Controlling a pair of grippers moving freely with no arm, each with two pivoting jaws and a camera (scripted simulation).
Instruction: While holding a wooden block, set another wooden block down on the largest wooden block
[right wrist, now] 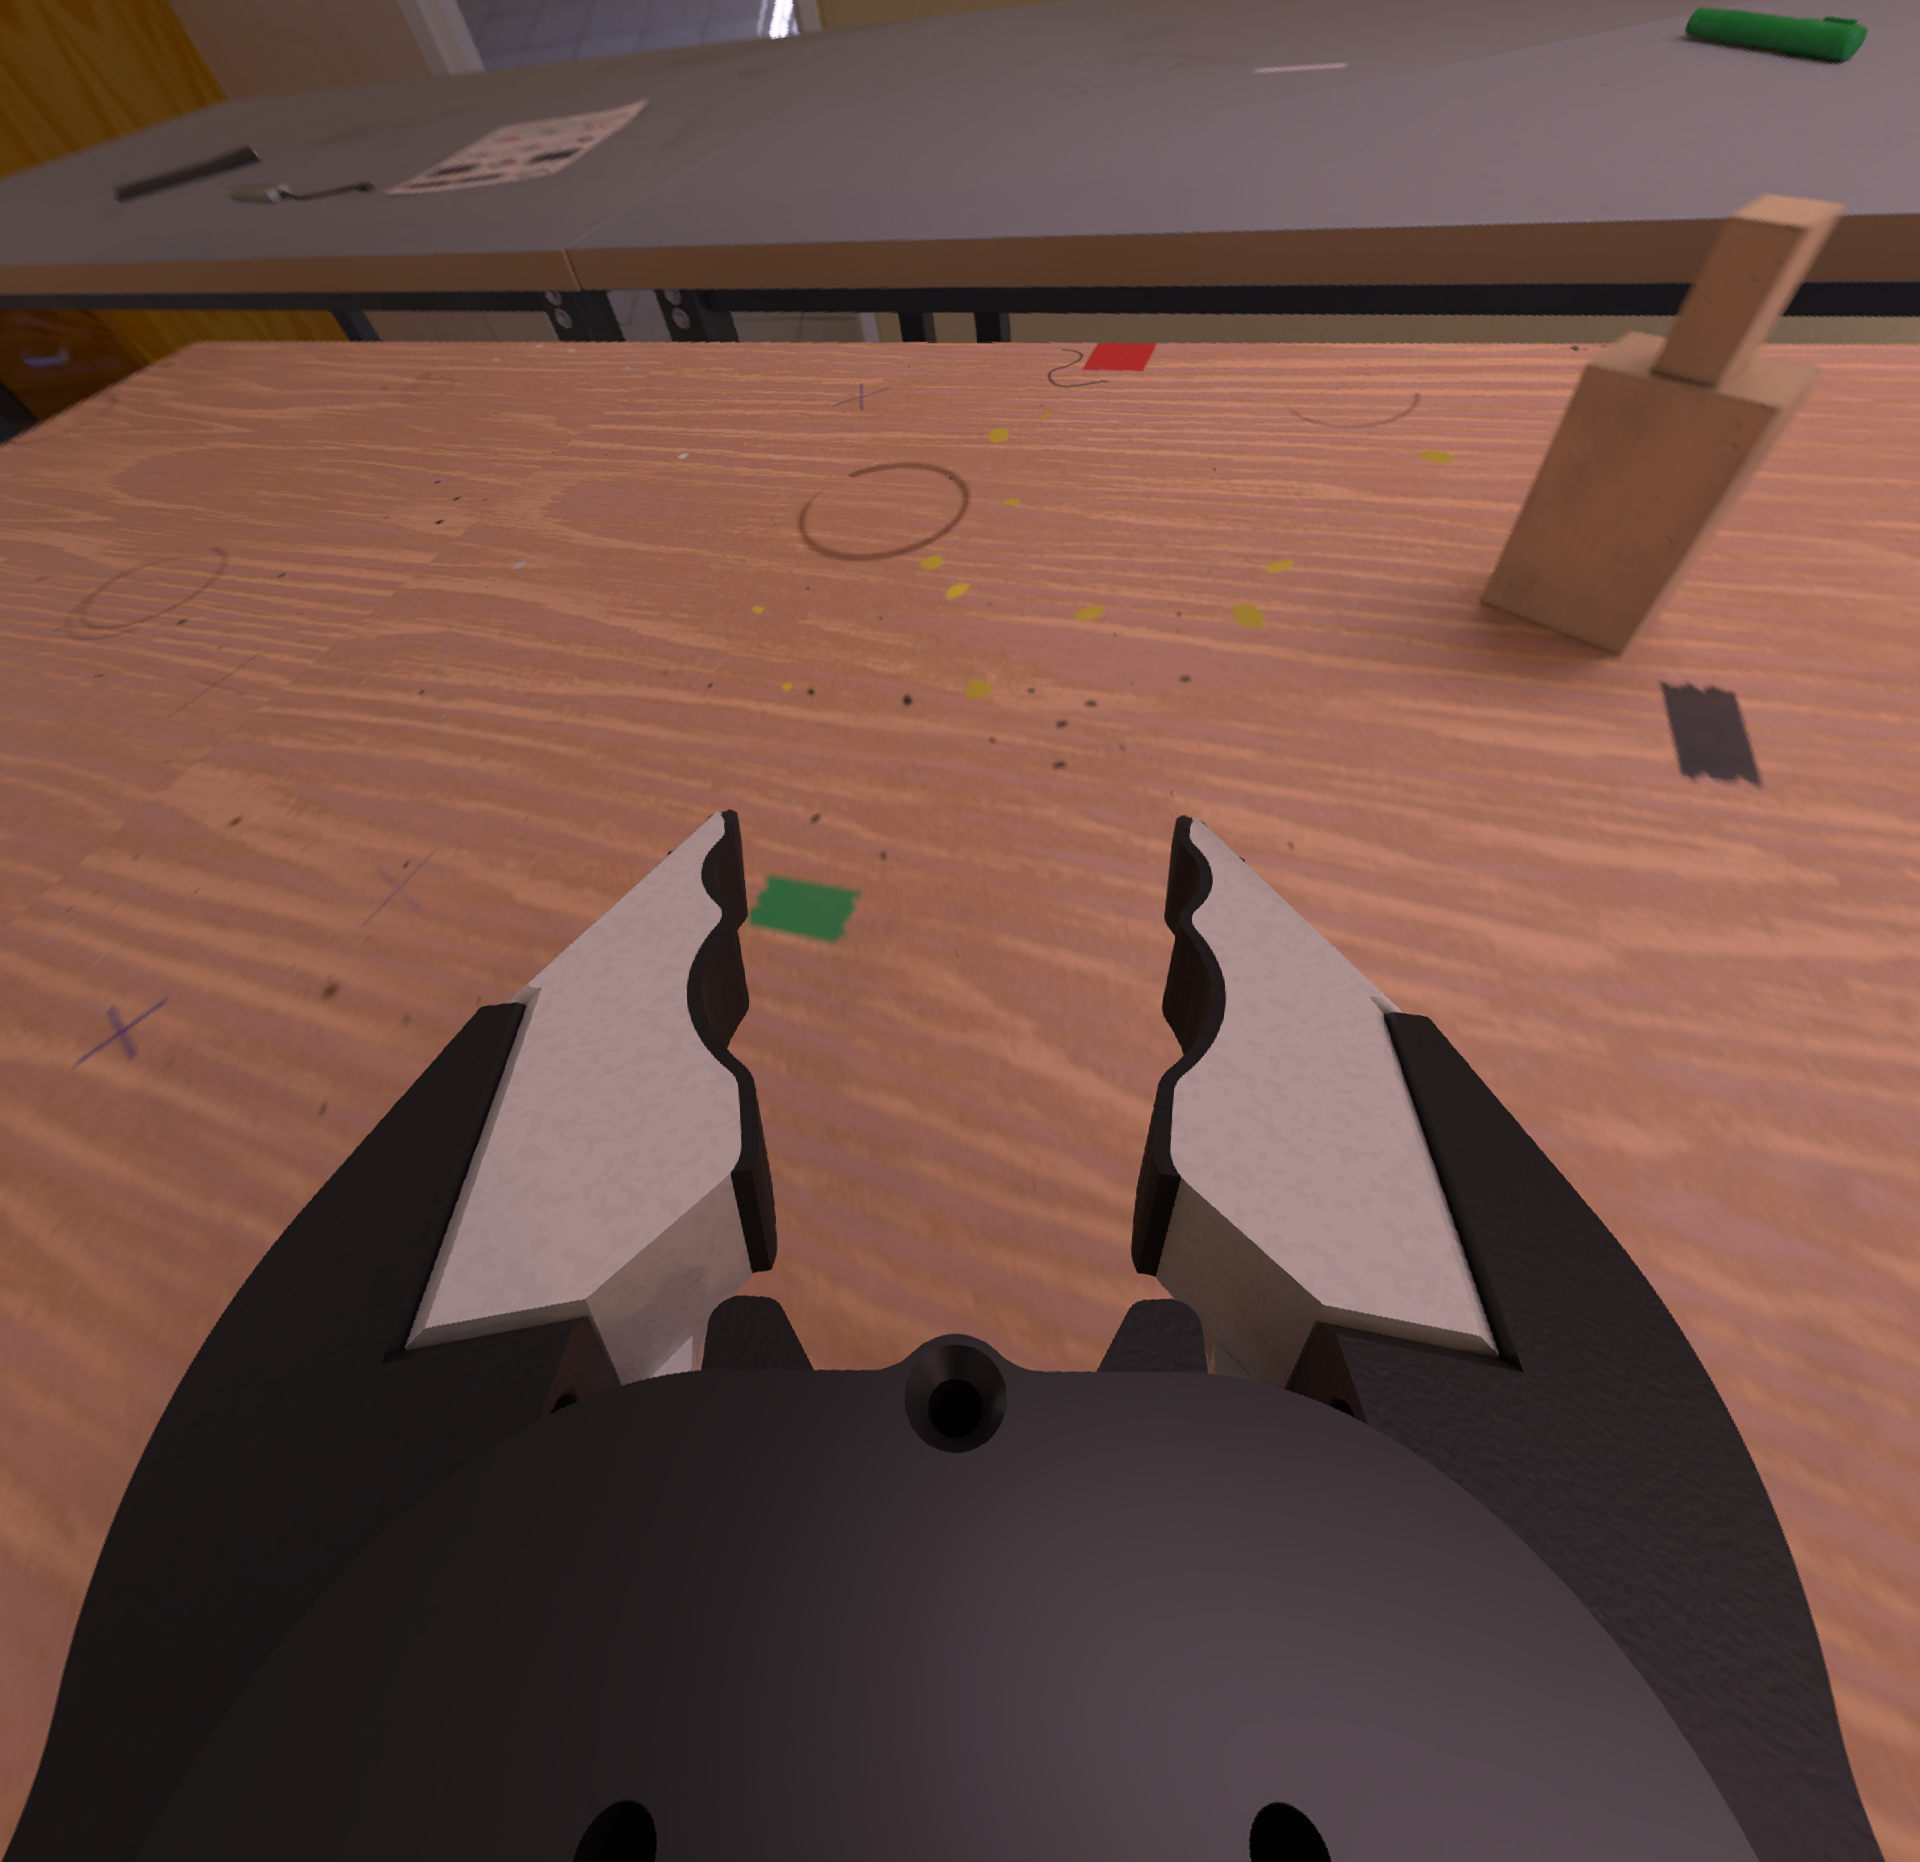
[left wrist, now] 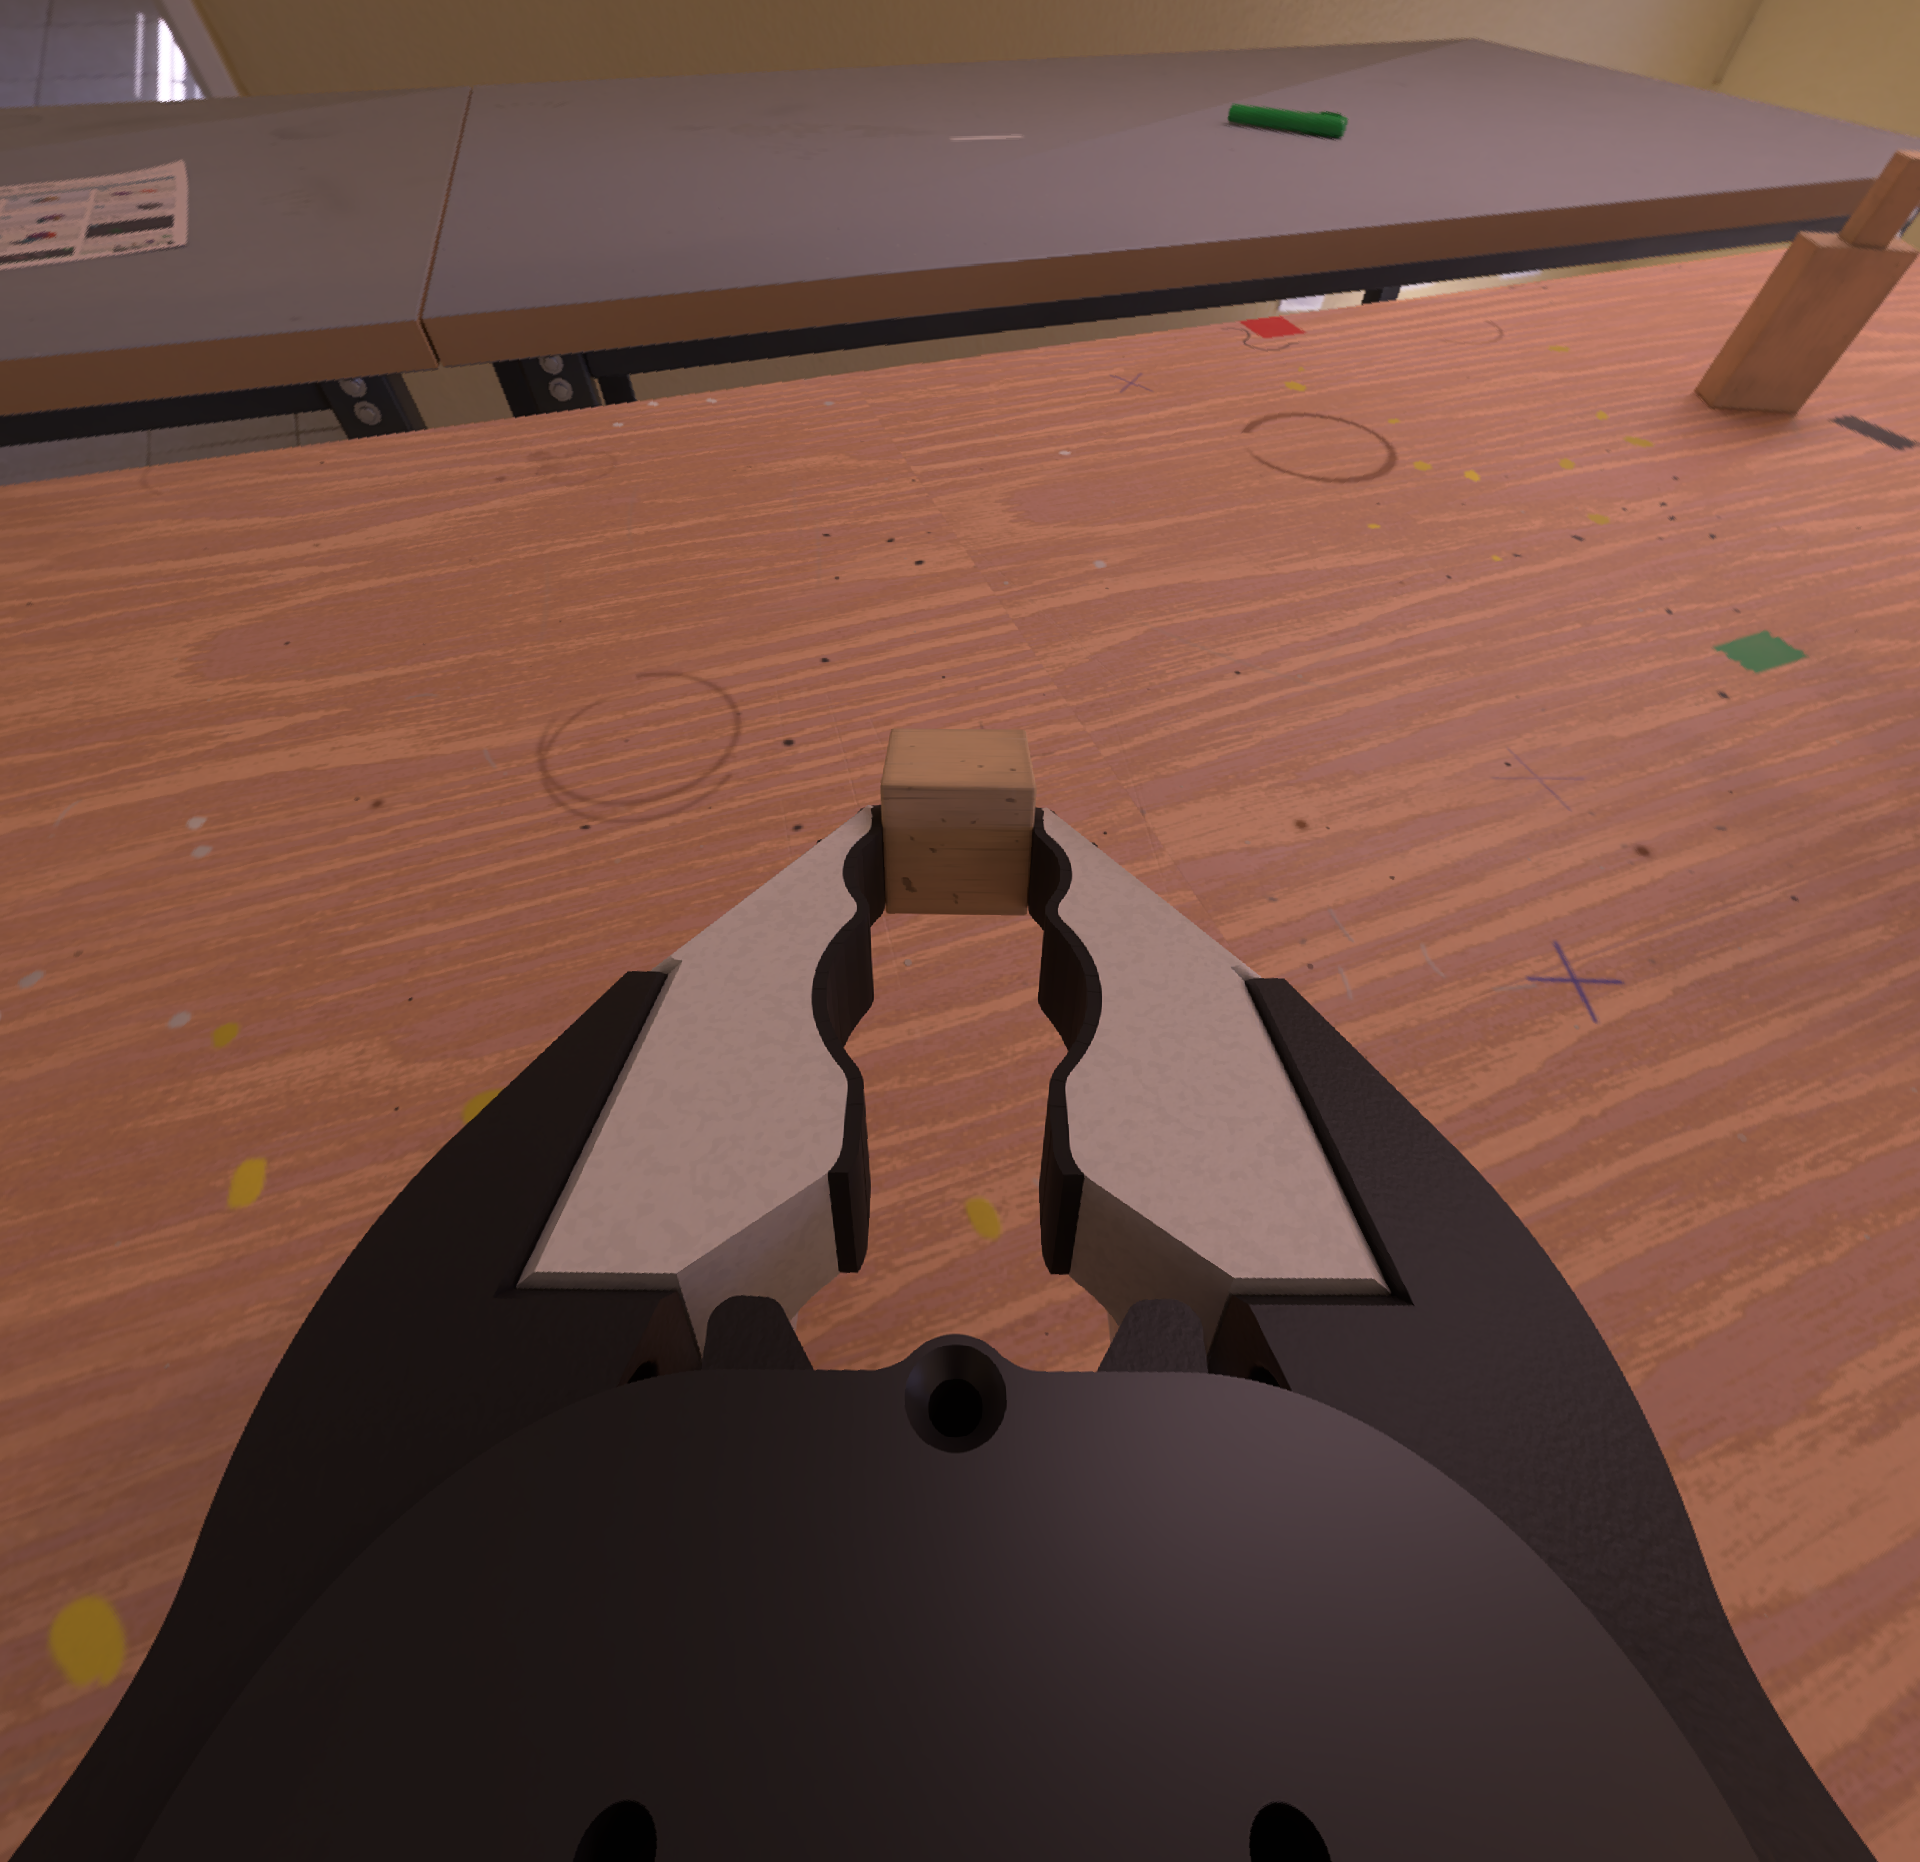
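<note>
Small wooden block (left wrist: pixel 956 825): pinched between left gripper (left wrist: pixel 956 856) fingers, above the bench (left wrist: pixel 416 669).
Slim wooden block (right wrist: pixel 1745 295): upright atop largest wooden block (right wrist: pixel 1621 503), far right.
Right gripper (right wrist: pixel 956 856): fingers spread, gripping nothing.
Containers: none visible.

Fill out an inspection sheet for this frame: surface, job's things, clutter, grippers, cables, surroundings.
Surface: wooden table, speckled with paint spots, pen rings and crosses.
Job's things: small block in the left gripper; slim block standing on the large block.
Clutter: green tape, red tape, black tape.
Grippers: left shut on the small block; right gripper open, empty.
Cables: nothing seen.
Surroundings: grey table with green marker, printed sheet.
</note>
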